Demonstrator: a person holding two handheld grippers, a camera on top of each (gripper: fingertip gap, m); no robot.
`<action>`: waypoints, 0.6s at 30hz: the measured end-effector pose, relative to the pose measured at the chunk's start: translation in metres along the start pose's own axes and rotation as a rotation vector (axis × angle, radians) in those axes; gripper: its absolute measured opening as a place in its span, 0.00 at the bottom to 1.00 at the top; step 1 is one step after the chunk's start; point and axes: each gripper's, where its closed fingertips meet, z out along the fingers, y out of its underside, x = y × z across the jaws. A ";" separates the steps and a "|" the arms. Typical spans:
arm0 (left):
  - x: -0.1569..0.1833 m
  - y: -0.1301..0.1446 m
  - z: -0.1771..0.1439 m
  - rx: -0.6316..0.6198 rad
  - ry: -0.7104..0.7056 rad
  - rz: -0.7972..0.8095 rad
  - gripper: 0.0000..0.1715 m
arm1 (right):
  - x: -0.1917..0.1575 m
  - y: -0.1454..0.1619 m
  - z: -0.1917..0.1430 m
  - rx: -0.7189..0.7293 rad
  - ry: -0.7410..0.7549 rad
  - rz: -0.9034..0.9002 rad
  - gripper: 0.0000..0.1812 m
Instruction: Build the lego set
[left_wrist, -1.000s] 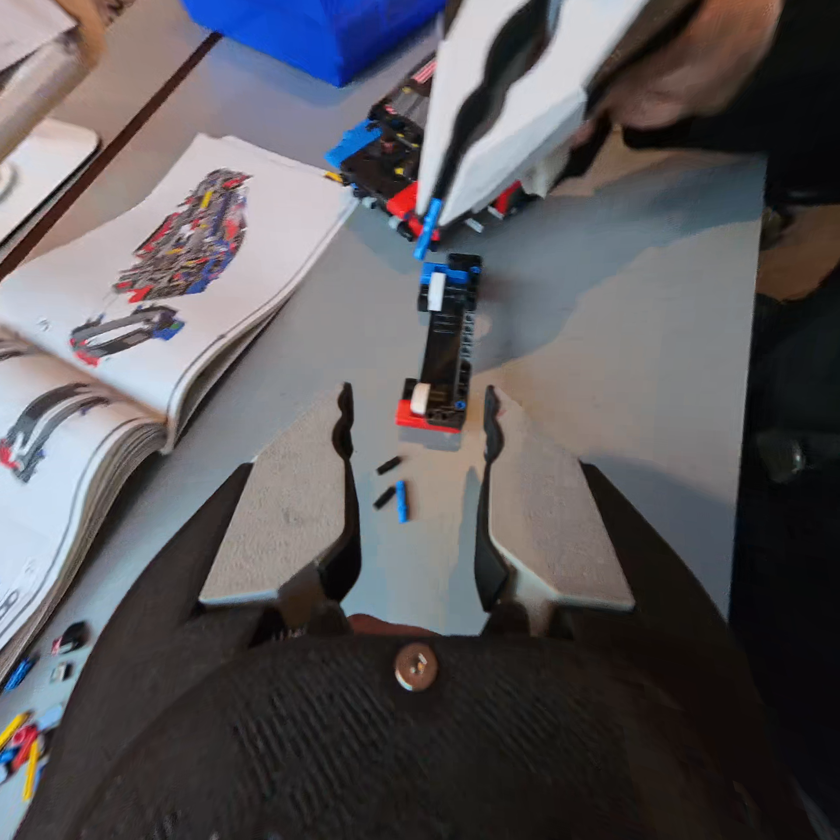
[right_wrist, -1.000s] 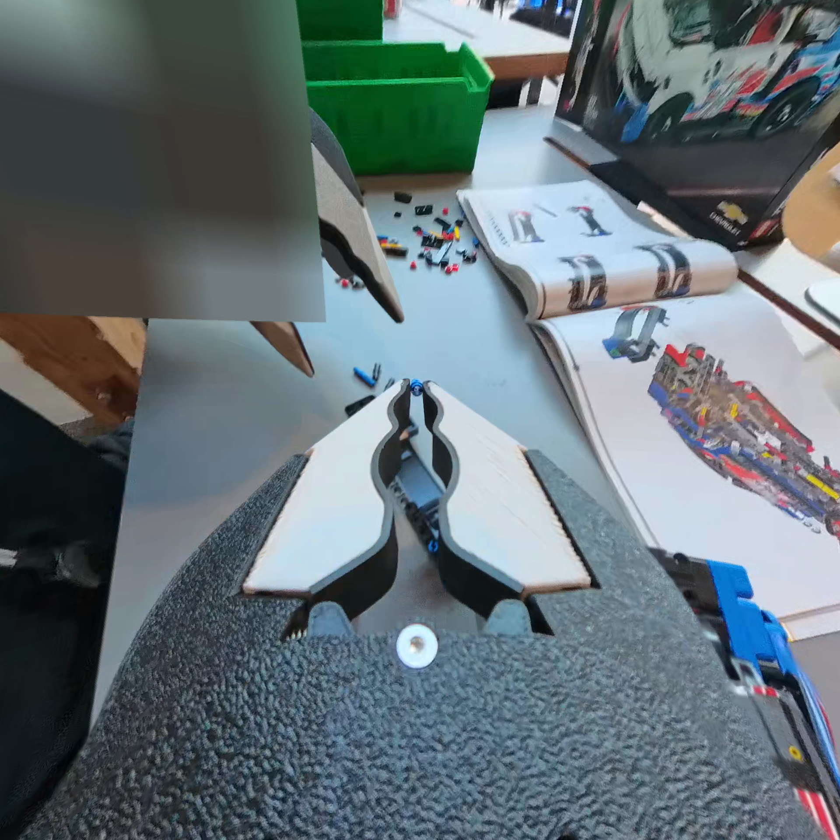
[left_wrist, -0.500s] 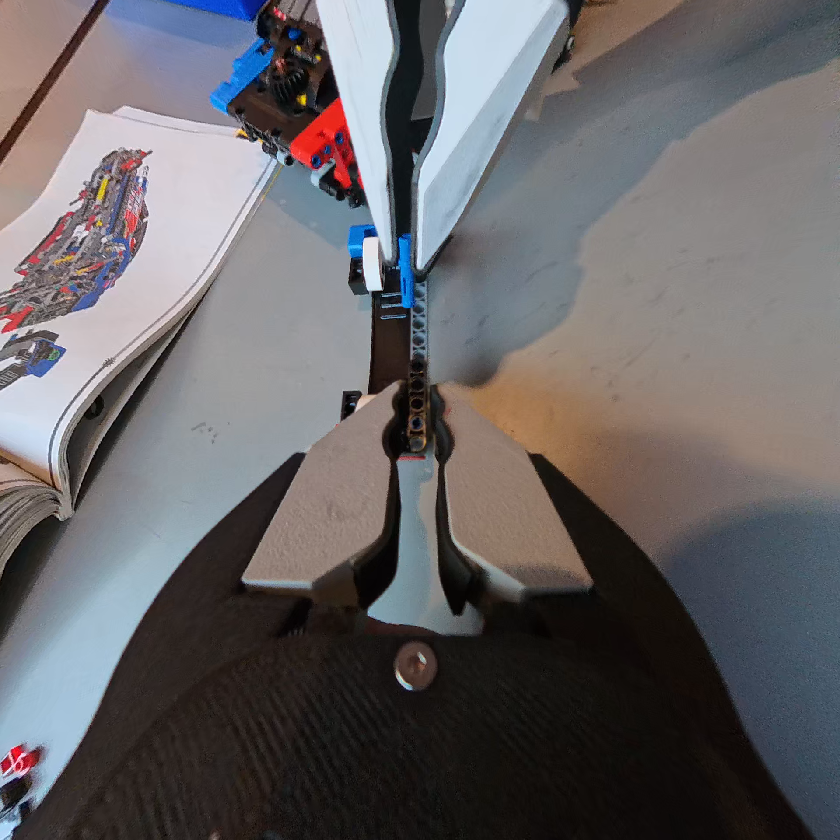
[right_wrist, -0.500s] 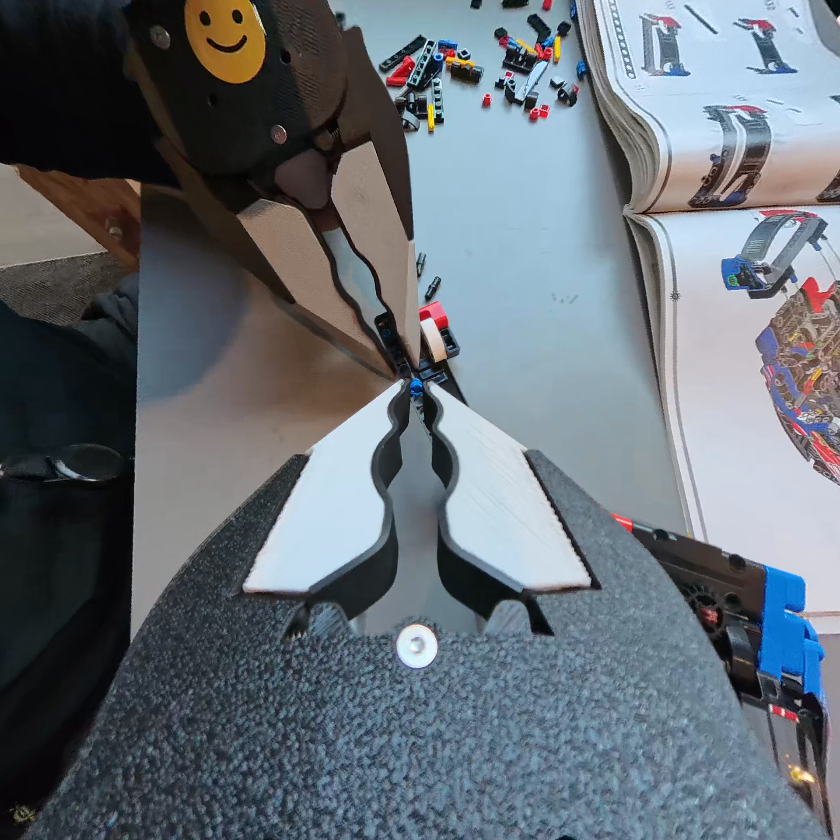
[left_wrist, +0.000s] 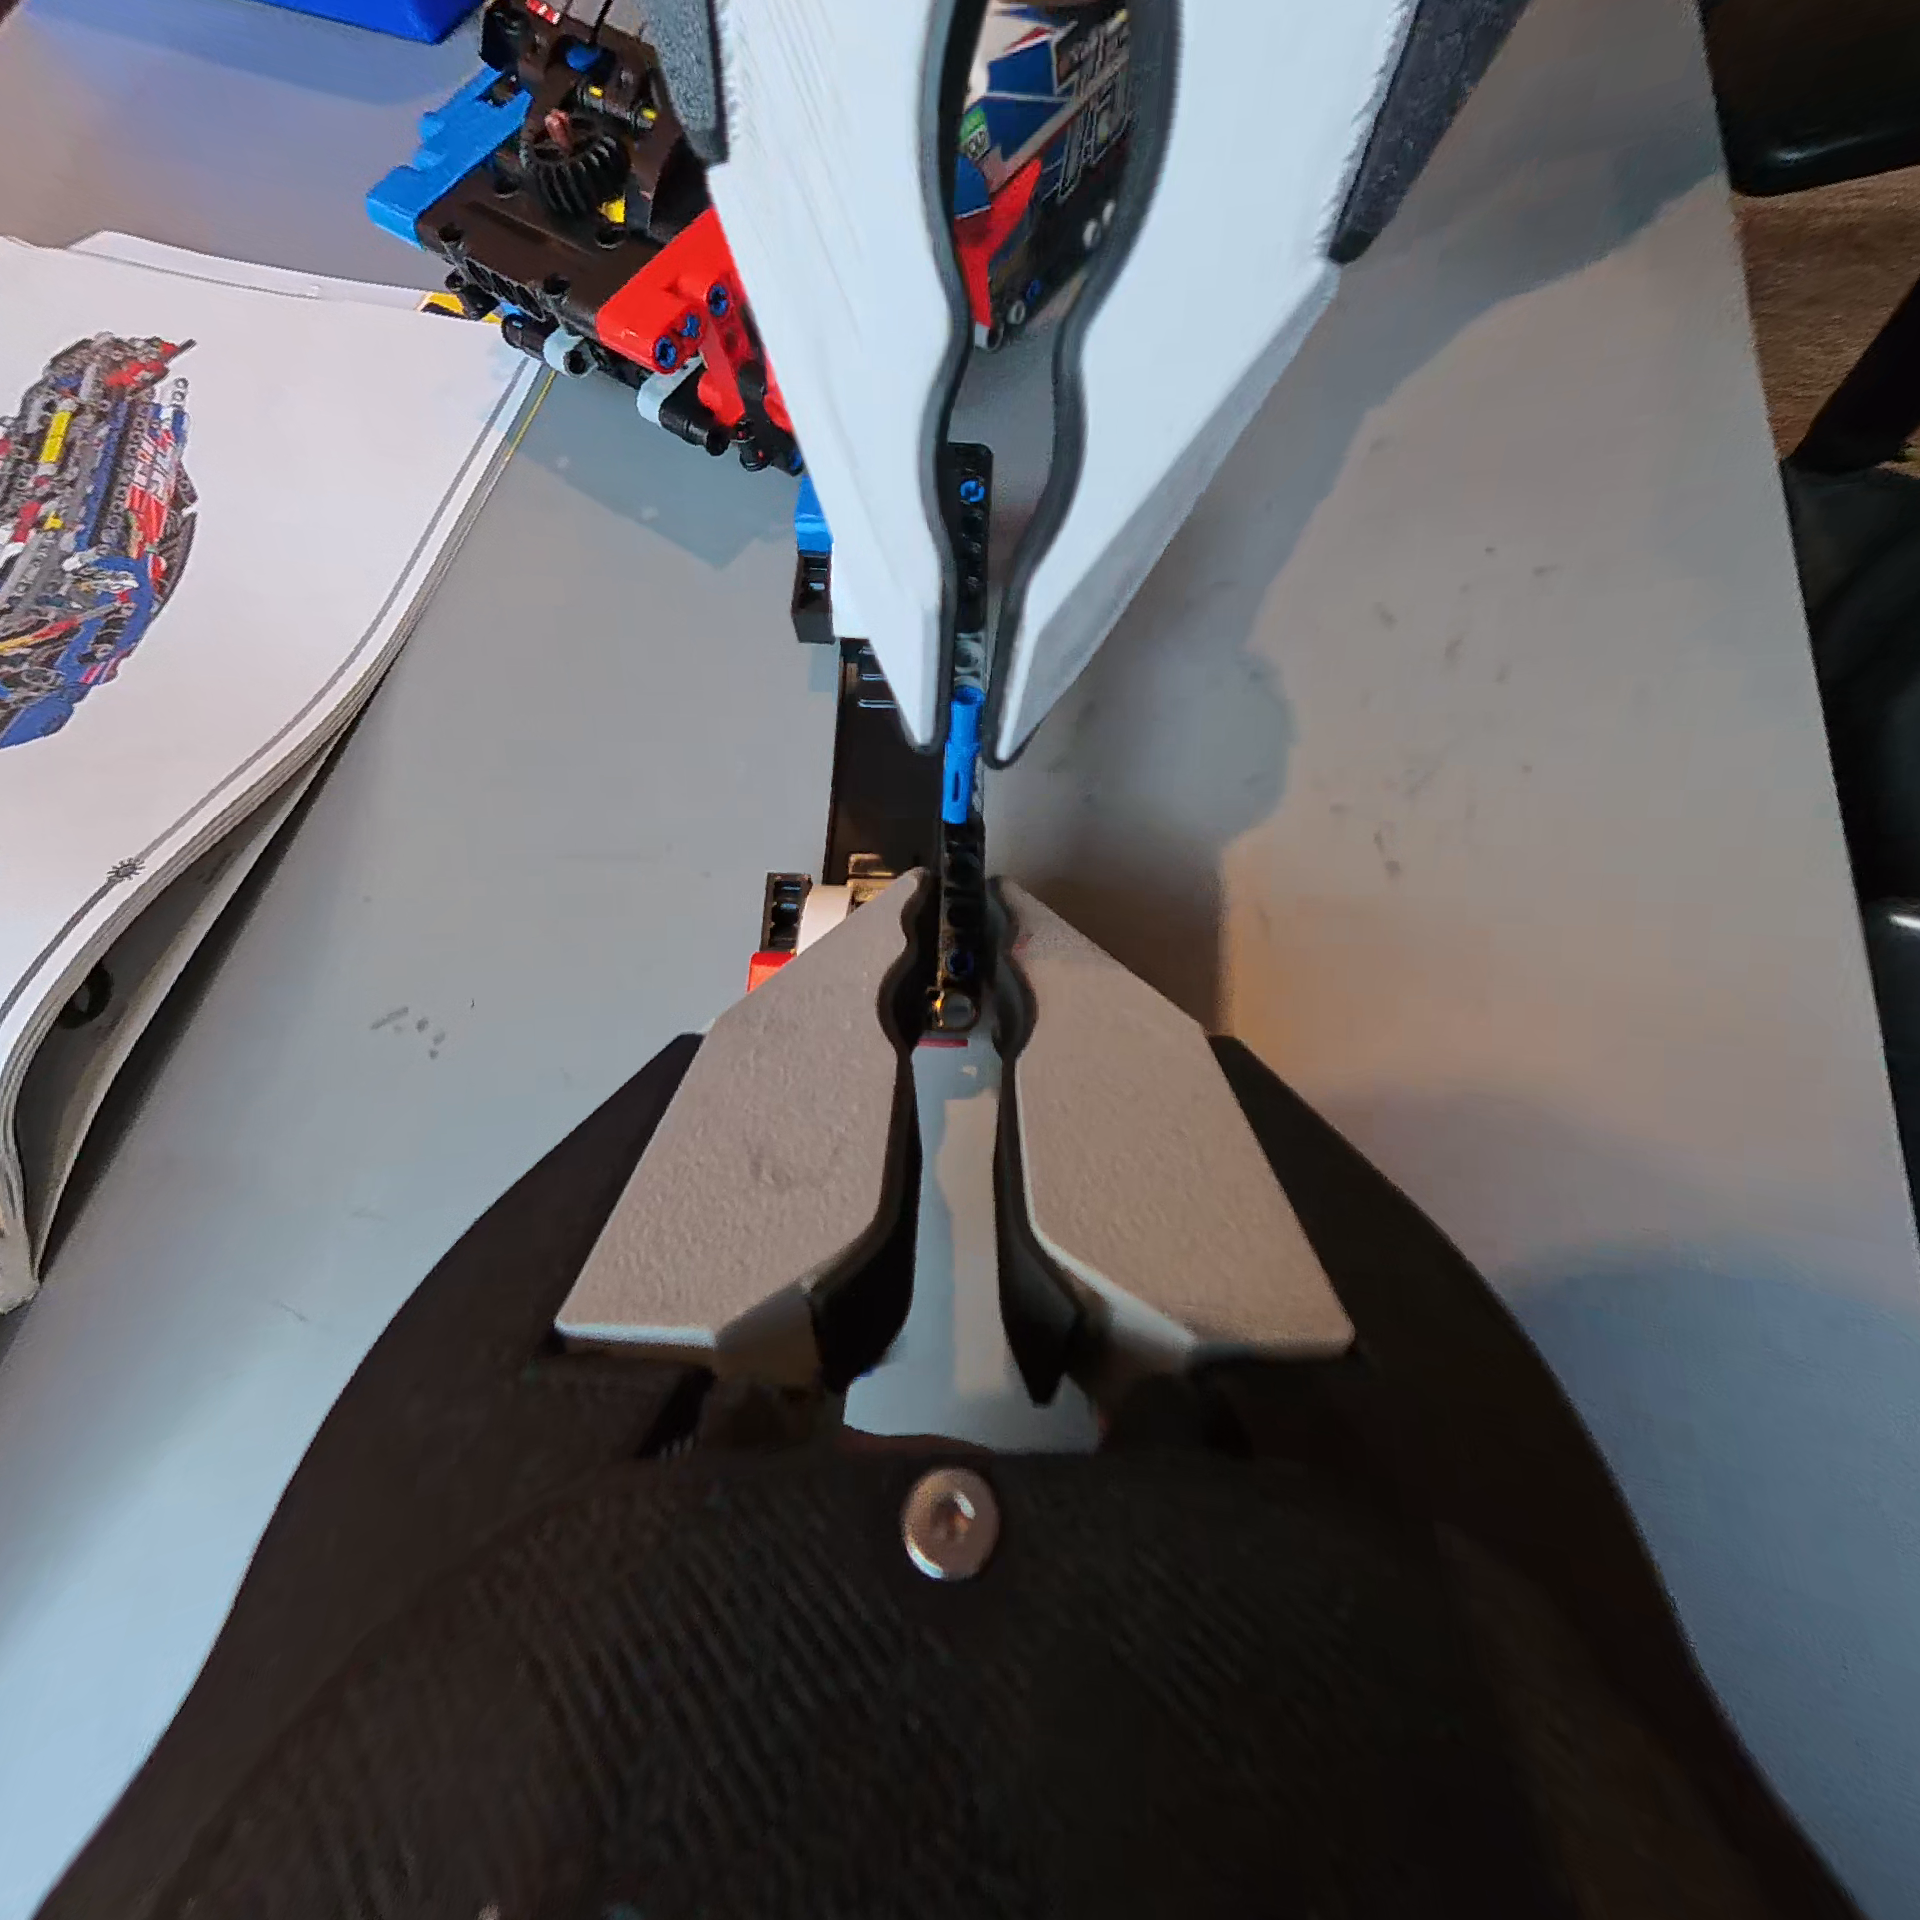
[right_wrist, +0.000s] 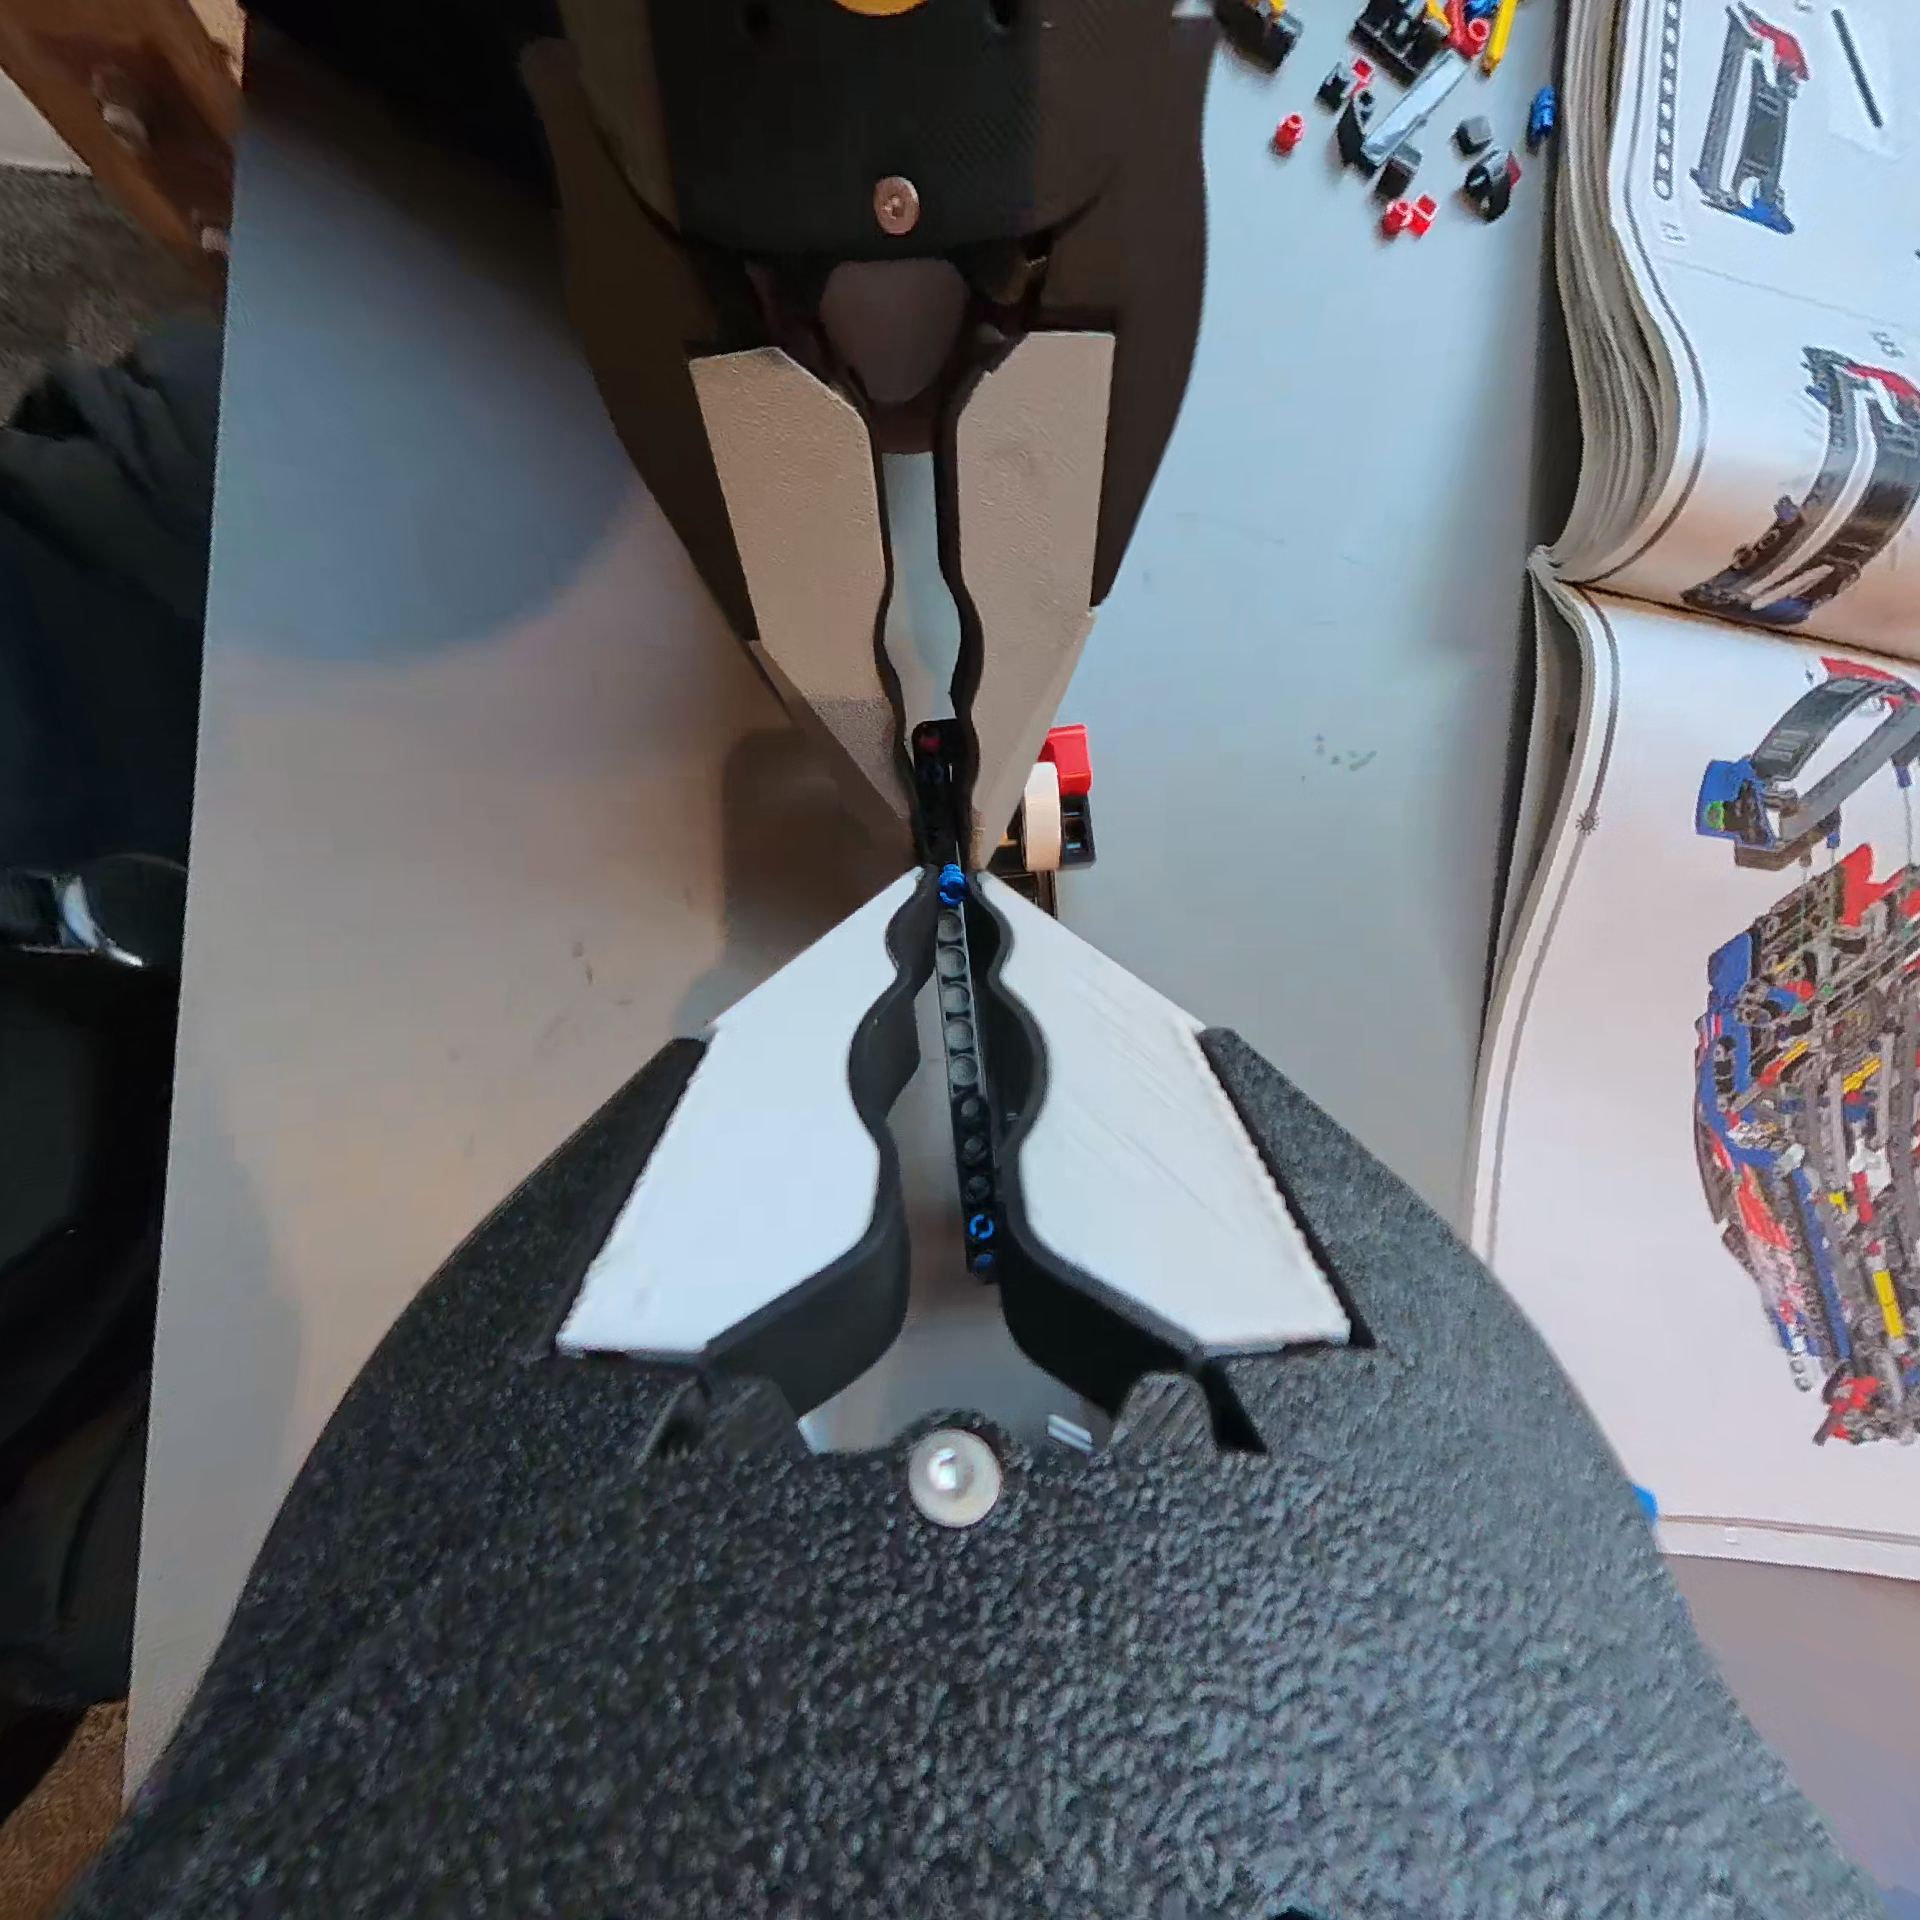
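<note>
While the two claws meet tip to tip over the grey counter (left_wrist: 1455, 935), the left claw (left_wrist: 958, 894) is pinched narrow on the near end of a black lego sub-assembly (left_wrist: 961, 935), a long holed beam with red and white parts at its side. From twelve o'clock in the left wrist view, the right claw (left_wrist: 964, 743) comes down with its tips closed on a small blue pin (left_wrist: 962, 748), which stands right over the beam's top edge. At eleven o'clock lies the larger lego car chassis (left_wrist: 582, 239), black, red and blue. An open instruction booklet (left_wrist: 208, 582) sits at nine o'clock. In the right wrist view, loose lego pieces (right_wrist: 1403, 114) are scattered at one o'clock.
</note>
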 end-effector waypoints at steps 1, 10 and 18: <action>0.000 0.000 0.000 0.004 0.009 -0.001 0.03 | 0.000 -0.001 0.001 -0.013 -0.003 -0.009 0.03; -0.004 -0.001 0.002 0.002 -0.015 0.009 0.03 | 0.003 0.005 0.003 -0.162 -0.012 -0.065 0.03; -0.006 -0.001 0.003 -0.002 -0.032 -0.014 0.03 | 0.004 0.004 0.007 -0.162 -0.030 -0.027 0.03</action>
